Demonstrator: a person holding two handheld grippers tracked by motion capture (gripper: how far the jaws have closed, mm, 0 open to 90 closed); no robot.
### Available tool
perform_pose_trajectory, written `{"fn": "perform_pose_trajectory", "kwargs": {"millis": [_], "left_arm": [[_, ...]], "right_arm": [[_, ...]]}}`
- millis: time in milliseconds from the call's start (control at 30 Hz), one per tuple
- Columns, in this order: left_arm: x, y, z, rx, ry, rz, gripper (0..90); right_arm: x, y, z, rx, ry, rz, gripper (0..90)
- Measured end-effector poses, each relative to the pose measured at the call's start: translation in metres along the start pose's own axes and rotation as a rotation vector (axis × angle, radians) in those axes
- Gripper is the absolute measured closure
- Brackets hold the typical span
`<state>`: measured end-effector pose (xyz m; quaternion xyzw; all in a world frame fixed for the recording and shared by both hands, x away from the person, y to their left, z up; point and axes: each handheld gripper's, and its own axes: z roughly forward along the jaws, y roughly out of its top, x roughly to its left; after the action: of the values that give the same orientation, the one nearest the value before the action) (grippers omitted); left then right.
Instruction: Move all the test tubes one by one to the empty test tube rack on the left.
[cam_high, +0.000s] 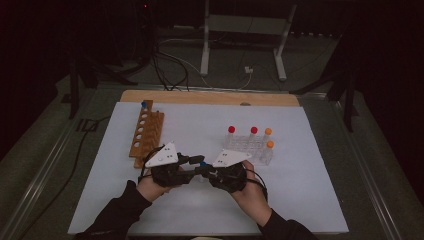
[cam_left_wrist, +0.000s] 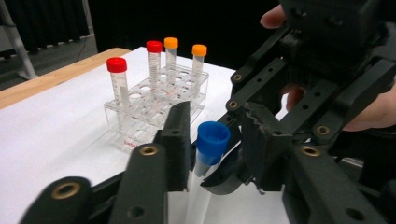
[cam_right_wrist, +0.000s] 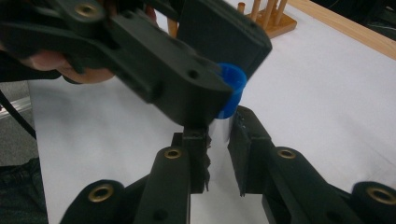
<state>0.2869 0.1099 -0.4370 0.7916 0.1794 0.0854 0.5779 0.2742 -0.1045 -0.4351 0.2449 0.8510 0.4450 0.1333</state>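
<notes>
Worktop (cam_high: 300, 200): wooden rack (cam_high: 145, 132) by left edge holds one blue-capped tube; clear rack (cam_high: 250, 145) mid-right holds four.
Tools: right tool (cam_right_wrist: 219, 158) clamps the tube's body; left tool (cam_left_wrist: 212, 140) grips its cap.
Tube (cam_left_wrist: 210, 149): blue-capped, near front edge, unracked; handover or uncapping looks underway.

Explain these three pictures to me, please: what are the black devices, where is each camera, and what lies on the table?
A person sits at a table and holds a black two-jaw tool in each hand: the left tool and the right tool. One picture comes from a camera above the table. The other two come from cameras that ride on the tools and look along their jaws.

On the white sheet lie a wooden rack and a clear rack with four tubes, two with red caps and two with orange caps.

Between the tools is a tube with a blue cap. The right tool grips its clear body. The left tool's jaws stand on both sides of the cap, seemingly gripping it.
</notes>
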Motion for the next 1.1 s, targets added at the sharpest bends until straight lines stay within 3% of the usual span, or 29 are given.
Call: {"fn": "perform_pose_trajectory", "kwargs": {"millis": [100, 333, 733, 1100], "left_arm": [[0.001, 0.000, 0.000, 0.000, 0.000, 0.000, 74.1], [0.003, 0.003, -0.003, -0.009, 0.003, 0.019, 77.2], [0.022, 0.016, -0.020, -0.028, 0.074, 0.012, 77.5], [0.048, 0.033, -0.036, -0.036, 0.155, 0.010, 77.5]], "right_arm": [[0.000, 0.000, 0.000, -0.001, 0.001, 0.000, 76.6], [0.000, 0.000, -0.002, -0.018, 0.009, 0.014, 74.9], [-0.006, 0.003, -0.008, -0.078, -0.018, 0.052, 38.4], [-0.006, 0.004, -0.011, -0.135, -0.050, 0.084, 13.4]]}}
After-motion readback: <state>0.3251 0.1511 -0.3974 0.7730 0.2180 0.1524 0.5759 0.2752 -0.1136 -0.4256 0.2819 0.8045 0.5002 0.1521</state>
